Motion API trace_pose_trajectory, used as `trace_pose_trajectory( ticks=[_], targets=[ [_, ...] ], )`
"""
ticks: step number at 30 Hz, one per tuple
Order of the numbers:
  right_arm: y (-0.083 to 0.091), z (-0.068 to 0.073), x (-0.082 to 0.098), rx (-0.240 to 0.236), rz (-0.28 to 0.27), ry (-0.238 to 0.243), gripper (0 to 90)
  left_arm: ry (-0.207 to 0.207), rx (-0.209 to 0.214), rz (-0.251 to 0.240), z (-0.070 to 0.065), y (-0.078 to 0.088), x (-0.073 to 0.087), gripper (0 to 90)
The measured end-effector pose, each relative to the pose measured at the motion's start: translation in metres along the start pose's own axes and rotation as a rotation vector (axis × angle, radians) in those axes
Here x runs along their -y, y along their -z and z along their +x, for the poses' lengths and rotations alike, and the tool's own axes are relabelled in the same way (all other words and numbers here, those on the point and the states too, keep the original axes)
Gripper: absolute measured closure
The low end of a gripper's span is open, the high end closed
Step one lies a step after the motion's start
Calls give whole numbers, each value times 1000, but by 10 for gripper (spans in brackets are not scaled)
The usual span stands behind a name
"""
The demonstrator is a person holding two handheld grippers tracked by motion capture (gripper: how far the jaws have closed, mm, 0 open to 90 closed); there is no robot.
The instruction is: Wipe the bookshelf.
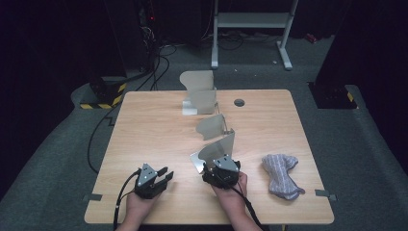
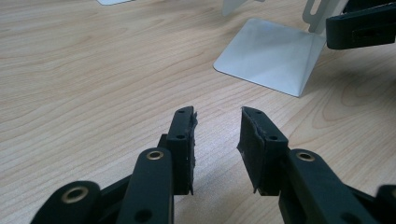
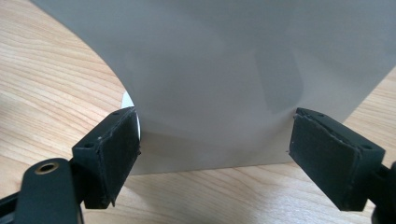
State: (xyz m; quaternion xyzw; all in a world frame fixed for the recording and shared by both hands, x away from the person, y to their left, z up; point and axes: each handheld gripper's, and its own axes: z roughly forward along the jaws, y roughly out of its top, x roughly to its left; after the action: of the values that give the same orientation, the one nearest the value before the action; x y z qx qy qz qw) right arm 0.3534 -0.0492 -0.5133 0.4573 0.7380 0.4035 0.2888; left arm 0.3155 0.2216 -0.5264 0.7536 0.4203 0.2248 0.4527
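On the wooden bench (image 1: 159, 130) three metal bookends stand in a staggered row running from the far middle toward the near side: the far bookend (image 1: 199, 91), the middle bookend (image 1: 212, 126), and the nearest bookend (image 1: 216, 151), whose upright plate rises just in front of the right tongs (image 1: 222, 169). In the right gripper view that plate (image 3: 224, 79) stands directly beyond the fingertips, its lower edge meeting the bench between the two black pads (image 3: 114, 149); the pads stand wide apart on either side of it and neither presses on the metal, so the right tongs are open, with the bookend just ahead of them rather than gripped. The left tongs (image 1: 161, 177) sit near the near-left part of the bench, well left of the nearest bookend, their jaws parted with only bare wood between the pads (image 2: 184, 140). In the left gripper view the flat base of the nearest bookend (image 2: 275, 56) lies farther off to the right. A striped grey cloth (image 1: 283, 175) lies crumpled on the bench to the right of the right tongs, apart from them.
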Motion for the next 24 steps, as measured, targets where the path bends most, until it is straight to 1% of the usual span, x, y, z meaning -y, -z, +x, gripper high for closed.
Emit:
trace_pose_trajectory(
  ticks=[1,4,5,6,7,9,10,11,12,13,17,19,24],
  targets=[
    [1,-1,1,3,-1,3,160,3,3,-2,-1,-1,0,653],
    [4,-5,2,11,-5,3,161,-9,15,-2,-2,-4,-2,652],
    [6,-7,4,21,-6,5,171,-12,18,-2,-3,-5,-3,652],
    [7,-9,4,50,-7,5,209,-14,21,-3,-4,-6,-3,652],
    [8,-12,5,65,-13,4,213,-23,26,-3,-6,-8,-5,652],
    [11,-24,7,88,-10,-27,222,-30,35,-2,-8,-10,-6,652],
    [13,-29,8,91,-9,-42,225,-38,37,-2,-9,-12,-7,651],
    [15,-32,9,88,-16,-49,230,-37,40,-3,-10,-13,-8,651],
    [17,-33,10,86,-22,-50,231,-39,43,-4,-11,-14,-9,651],
    [18,-32,11,81,-24,-46,226,-39,47,-3,-11,-16,-9,651],
    [18,-21,13,46,-24,-18,206,-44,52,1,-13,-16,-9,650],
    [15,-15,11,31,-24,-10,199,-45,50,0,-12,-13,-8,648],
    [7,-7,5,7,-25,-2,187,-27,30,-2,-5,-3,-2,646]
  ],
)
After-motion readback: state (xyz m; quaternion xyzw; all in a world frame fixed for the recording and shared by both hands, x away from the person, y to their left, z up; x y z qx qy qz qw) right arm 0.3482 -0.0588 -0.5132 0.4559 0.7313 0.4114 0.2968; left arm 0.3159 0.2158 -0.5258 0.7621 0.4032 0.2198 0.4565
